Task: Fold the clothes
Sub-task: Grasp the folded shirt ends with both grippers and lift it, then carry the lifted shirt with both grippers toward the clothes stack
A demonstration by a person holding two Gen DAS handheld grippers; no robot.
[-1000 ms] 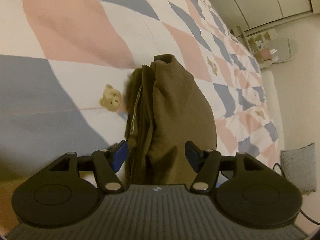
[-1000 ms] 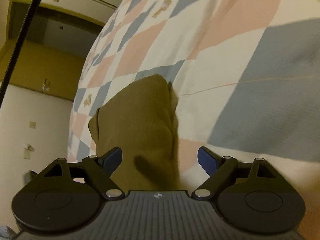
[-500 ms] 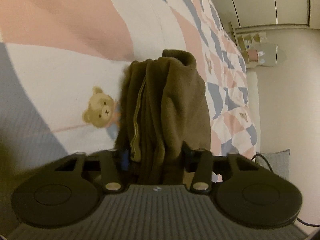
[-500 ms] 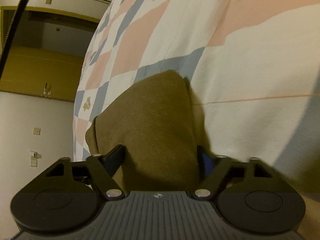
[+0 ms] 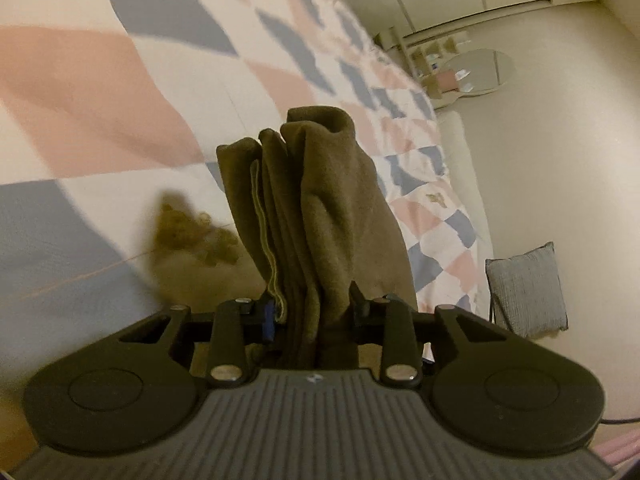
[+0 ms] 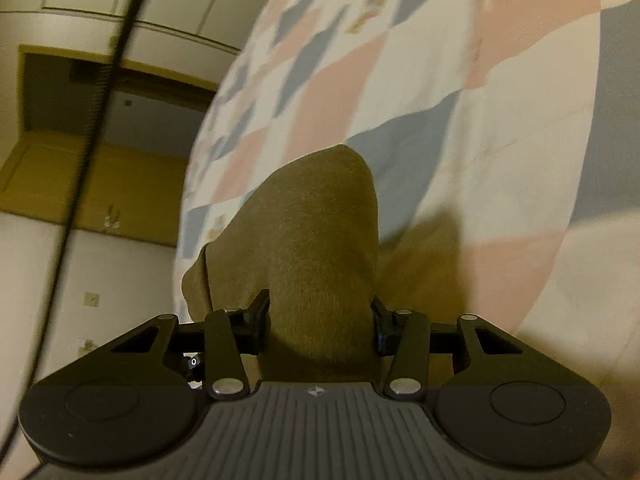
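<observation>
As both jaw pairs have just been closing, left gripper (image 5: 314, 314) and right gripper (image 6: 320, 326) pinch olive garment (image 5: 320, 208) between pads. Garment's long axis runs toward 12 o'clock from fingers, over checked quilt (image 5: 120, 92); both hands equally near.

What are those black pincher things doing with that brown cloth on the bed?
A person is folding clothes with a gripper in each hand. The left gripper and the right gripper have both just been closing, and each now pinches a bunched part of the same olive-brown garment. The cloth sticks up from the jaws in thick folds above the checked bedspread, which has pink, blue and white patches. The garment looks lifted off the bed, with its shadow below it.
</observation>
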